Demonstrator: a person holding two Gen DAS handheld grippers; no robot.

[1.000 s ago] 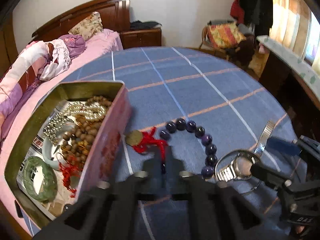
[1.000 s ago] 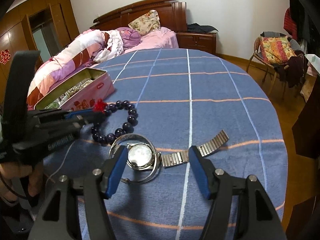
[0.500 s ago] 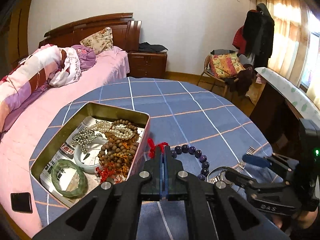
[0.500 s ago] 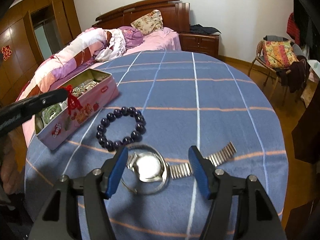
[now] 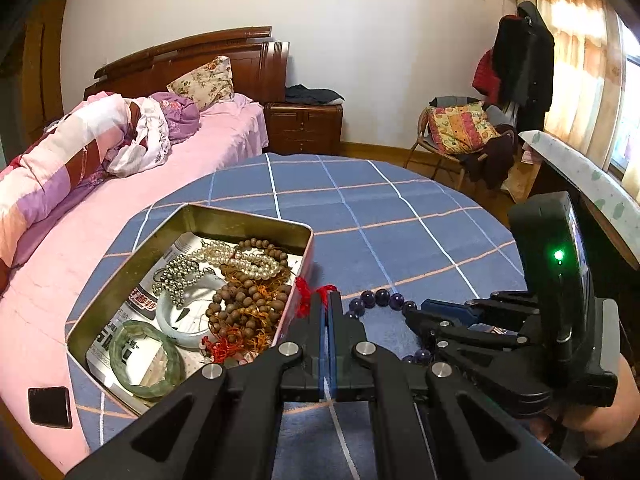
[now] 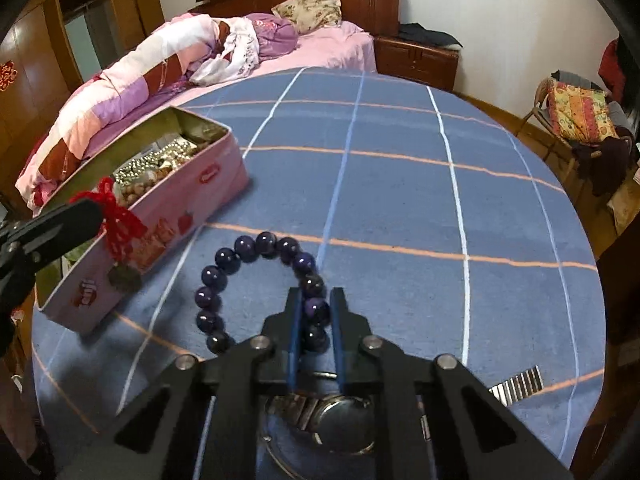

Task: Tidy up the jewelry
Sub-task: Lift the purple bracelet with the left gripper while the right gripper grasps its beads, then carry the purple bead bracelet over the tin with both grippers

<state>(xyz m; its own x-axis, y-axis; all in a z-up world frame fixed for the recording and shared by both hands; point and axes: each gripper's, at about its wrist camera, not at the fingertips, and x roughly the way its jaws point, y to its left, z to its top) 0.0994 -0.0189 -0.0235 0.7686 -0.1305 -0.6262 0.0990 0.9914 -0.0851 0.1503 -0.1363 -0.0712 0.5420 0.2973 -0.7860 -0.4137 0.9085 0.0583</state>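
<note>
The left gripper (image 5: 329, 300) is being held closed on a red knotted cord (image 5: 306, 295), its fingers (image 5: 316, 312) pressed flat together right at the near rim of the pink tin (image 5: 192, 216). From the right wrist view the red cord (image 6: 116, 216) is seen hanging from the left gripper (image 6: 86, 210) against the tin's side wall (image 6: 188, 200), with a dark pendant (image 6: 124, 276) dangling at its lower end. The tin is sitting on the blue checked bench (image 6: 400, 200) and is already holding a pearl strand (image 5: 236, 258), brown wooden beads (image 5: 244, 304) and a green bangle (image 5: 144, 364). The right gripper (image 6: 314, 312) is being clamped on the purple bead bracelet (image 6: 248, 248), 1 bead pinched between its 2 fingers (image 6: 296, 320), while the rest of the loop is lying on the bench beside the tin. A metal watch (image 6: 340, 424) is lying under the right gripper, its band (image 6: 516, 384) stretching off to the right.
</note>
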